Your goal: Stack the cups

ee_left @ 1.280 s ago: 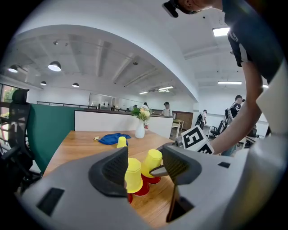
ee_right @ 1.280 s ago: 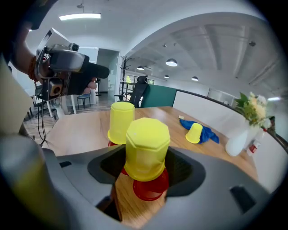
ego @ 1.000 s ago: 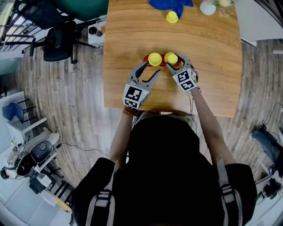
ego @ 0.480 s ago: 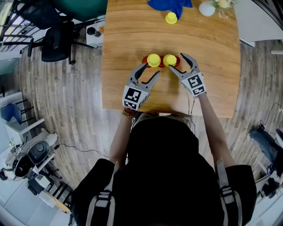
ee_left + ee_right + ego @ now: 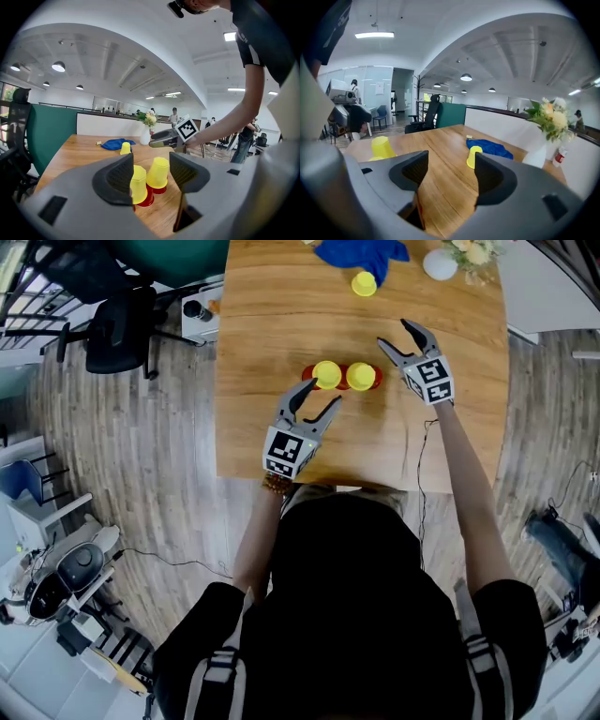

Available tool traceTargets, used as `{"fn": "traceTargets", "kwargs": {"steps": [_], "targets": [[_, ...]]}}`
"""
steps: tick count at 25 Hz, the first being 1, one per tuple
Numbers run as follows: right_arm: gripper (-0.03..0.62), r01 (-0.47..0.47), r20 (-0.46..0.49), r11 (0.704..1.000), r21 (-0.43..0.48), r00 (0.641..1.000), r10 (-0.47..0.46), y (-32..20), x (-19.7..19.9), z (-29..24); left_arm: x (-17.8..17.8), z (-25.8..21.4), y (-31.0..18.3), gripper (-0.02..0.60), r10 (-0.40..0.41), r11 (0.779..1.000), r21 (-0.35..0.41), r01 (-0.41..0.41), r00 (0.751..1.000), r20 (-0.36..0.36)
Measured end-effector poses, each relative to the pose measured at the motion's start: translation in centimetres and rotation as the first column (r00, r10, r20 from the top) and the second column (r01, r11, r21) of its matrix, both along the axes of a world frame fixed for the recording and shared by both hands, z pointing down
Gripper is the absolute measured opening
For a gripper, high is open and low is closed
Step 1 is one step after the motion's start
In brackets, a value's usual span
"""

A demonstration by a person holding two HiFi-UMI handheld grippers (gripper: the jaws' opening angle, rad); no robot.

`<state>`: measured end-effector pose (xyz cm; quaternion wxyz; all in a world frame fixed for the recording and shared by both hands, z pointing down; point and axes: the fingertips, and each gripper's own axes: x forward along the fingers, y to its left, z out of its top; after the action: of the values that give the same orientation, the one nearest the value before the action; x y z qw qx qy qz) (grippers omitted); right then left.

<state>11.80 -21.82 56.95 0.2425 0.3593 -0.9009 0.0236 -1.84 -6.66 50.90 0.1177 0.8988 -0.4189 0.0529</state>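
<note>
Two yellow cups (image 5: 327, 375) (image 5: 361, 376) stand upside down on red cups (image 5: 377, 379) at the table's middle; they show as cups (image 5: 138, 183) (image 5: 158, 172) in the left gripper view. A lone yellow cup (image 5: 364, 283) (image 5: 474, 156) stands farther back. My left gripper (image 5: 322, 395) (image 5: 152, 172) is open just short of the left stack, holding nothing. My right gripper (image 5: 396, 334) (image 5: 450, 176) hovers open to the right of the stacks. Its jaws opened wide and have just been closing slightly, with nothing between them.
A blue cloth (image 5: 361, 251) (image 5: 490, 147) lies at the table's far edge beside the lone cup. A white vase (image 5: 440, 261) with flowers (image 5: 548, 119) stands at the far right. Office chairs (image 5: 117, 329) stand on the floor left of the wooden table (image 5: 262, 427).
My right gripper let go of the right yellow cup and moved away up and to the right. The left gripper stayed where it was.
</note>
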Motion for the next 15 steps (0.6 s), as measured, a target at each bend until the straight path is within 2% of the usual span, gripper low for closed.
{"fn": "traceTargets", "kwargs": {"steps": [6, 15], "targets": [[0.310, 0.015, -0.065, 1.000, -0.015, 0.998, -0.016, -4.6, -1.0, 2.0, -0.2, 0.2, 0.1, 0.261, -0.006, 1.000, -0.015, 0.006, 1.000, 0.007], [0.299, 0.012, -0.116, 0.999, -0.050, 0.993, -0.018, -10.8, -2.9, 4.8, -2.3, 1.0, 0.3, 0.248, -0.055, 0.998, -0.032, 0.056, 0.998, 0.030]]}}
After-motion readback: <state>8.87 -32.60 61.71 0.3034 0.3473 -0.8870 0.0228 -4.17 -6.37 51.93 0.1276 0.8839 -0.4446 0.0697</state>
